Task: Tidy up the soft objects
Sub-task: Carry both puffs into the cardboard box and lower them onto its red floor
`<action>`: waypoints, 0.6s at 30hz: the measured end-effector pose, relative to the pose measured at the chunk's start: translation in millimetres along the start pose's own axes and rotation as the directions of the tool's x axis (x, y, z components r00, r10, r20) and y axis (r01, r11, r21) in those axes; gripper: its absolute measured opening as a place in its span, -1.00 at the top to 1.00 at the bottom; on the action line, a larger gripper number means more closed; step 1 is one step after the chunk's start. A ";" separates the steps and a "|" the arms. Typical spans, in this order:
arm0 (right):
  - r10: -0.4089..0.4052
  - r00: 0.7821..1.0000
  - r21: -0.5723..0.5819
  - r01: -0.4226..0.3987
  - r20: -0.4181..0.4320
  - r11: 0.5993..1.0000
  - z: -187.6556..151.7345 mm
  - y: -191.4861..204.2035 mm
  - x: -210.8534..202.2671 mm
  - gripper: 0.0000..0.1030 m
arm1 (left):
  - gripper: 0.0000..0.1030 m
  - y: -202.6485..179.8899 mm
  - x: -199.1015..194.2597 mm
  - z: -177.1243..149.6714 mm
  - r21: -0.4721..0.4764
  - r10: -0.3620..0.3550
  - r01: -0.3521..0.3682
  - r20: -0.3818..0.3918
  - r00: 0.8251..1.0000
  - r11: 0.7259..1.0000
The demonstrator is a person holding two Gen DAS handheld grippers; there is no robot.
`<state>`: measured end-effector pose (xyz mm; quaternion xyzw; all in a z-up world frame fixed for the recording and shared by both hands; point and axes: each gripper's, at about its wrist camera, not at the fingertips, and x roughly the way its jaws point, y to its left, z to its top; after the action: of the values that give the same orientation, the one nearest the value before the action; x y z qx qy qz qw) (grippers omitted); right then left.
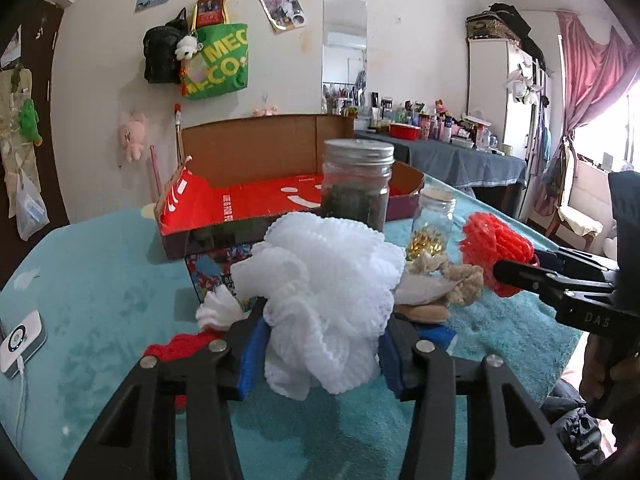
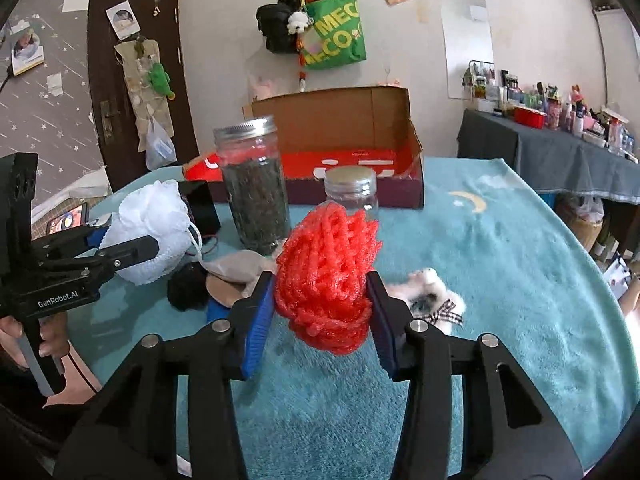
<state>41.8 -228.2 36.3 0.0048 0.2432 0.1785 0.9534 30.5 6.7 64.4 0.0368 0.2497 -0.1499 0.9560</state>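
My left gripper [image 1: 322, 330] is shut on a white mesh bath pouf [image 1: 324, 296] and holds it above the teal blanket; the pouf also shows in the right wrist view [image 2: 154, 236]. My right gripper [image 2: 322, 304] is shut on a red foam net ball [image 2: 326, 276], also seen in the left wrist view [image 1: 496, 252]. A beige plush [image 2: 236, 270], a black soft ball [image 2: 188, 286] and a small white plush with a checked bow [image 2: 434, 300] lie on the blanket. A red knitted piece [image 1: 180, 350] lies under my left fingers.
An open cardboard box with a red floor [image 1: 248, 200] stands at the back of the table. A tall jar of dark leaves [image 2: 256, 192] and a small glass jar [image 2: 354, 192] stand in front of it. A white device [image 1: 20, 342] lies at the left edge.
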 end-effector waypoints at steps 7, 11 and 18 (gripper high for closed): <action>0.014 1.000 0.009 -0.014 0.027 1.000 7.9 3.2 -7.6 0.17 | 0.02 2.2 -14.9 10.3 -0.004 -0.011 0.012 0.034 0.999 1.000; 0.025 0.998 -0.003 -0.025 0.064 1.000 23.0 7.4 -15.0 0.17 | 0.02 6.5 -24.5 23.1 -0.005 0.001 -0.001 0.075 0.997 1.000; 0.064 0.993 -0.019 -0.063 0.101 0.998 59.1 4.3 -16.5 0.17 | 0.02 14.2 -29.6 52.0 0.008 -0.006 0.005 0.109 0.994 1.000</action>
<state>54.3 -225.3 96.4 0.0142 0.1928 0.2101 0.9584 34.5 20.6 124.1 0.0317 0.1968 -0.1551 0.9676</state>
